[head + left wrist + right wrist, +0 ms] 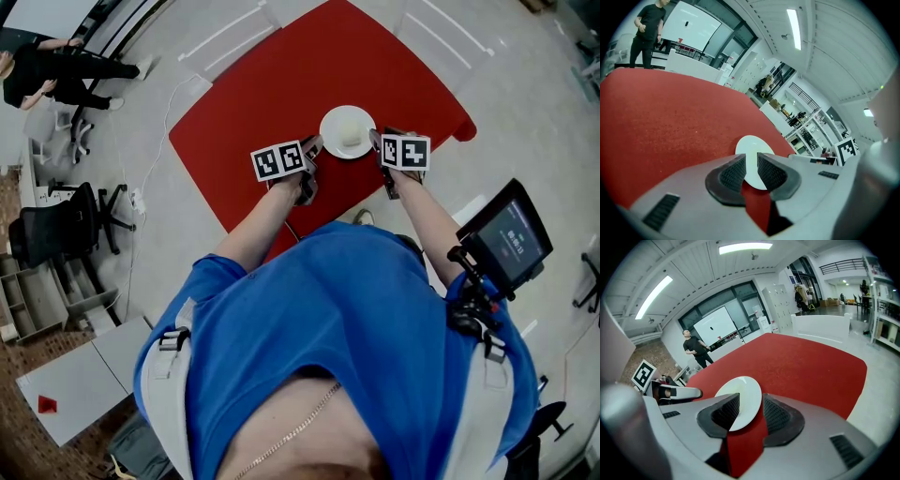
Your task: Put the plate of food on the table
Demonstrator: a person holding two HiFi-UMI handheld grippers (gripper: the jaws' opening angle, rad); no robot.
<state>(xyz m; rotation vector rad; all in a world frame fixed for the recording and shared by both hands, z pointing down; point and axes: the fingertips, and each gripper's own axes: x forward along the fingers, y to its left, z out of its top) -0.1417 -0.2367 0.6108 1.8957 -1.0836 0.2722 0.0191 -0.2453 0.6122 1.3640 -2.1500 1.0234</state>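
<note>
Right claw (749, 405): jaws stand wide apart. The near edge of the plate (743, 392) lies in the gap. One pad overlaps the plate's face, the other stands off with red cloth showing between it and the rim. Nothing is clamped.

Left claw (751, 163): jaws apart, the gap somewhat narrower than on the right. The plate's edge sits in the gap on this side as well. Both ribbed pad faces are exposed and neither is seen bearing on the rim. Nothing is clamped.

From the head view, the two claws flank the plate from opposite sides, left claw at its left rim and right claw at its right rim, each with its marker cube facing upward. The person's bare forearms run back from the claws to a blue shirt (356, 300).

The plate is white, round and lies flat on the red worktop (281, 84). A pale piece of food (352, 139) rests on it, off centre toward the person. The food is too small in the pictures to identify further. The plate lies on the half of the worktop nearer the person, inboard of every edge and well clear of the far corner.

Surroundings: pale floor (525, 75) on all sides of the worktop. A small screen (511, 239) is mounted at the person's right shoulder. A black office chair (47, 230) stands beyond the worktop's left corner. A bystander in black (56, 73) stands well apart from the worktop.
</note>
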